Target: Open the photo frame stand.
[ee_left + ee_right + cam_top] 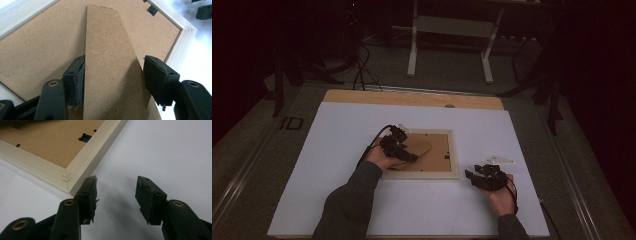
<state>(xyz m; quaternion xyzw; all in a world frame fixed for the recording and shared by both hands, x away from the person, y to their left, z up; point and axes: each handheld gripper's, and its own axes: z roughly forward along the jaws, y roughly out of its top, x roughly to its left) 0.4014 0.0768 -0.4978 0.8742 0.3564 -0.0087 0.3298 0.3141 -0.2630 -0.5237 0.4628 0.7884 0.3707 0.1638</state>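
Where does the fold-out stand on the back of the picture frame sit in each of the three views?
High view: the stand lies on the frame's brown back, centre of the picture, under the left gripper.
Left gripper view: the stand runs up the middle, between the open jaws.
Right gripper view: I cannot make out the stand.
Shared landmark: the picture frame's pale wooden corner.

- Dark grey long sleeve [346,202] on the left forearm.
- Black left gripper [113,75], brass-coloured rivets, worn dark pads [79,82].
- Black right gripper [116,195], trailing black cable [513,192].
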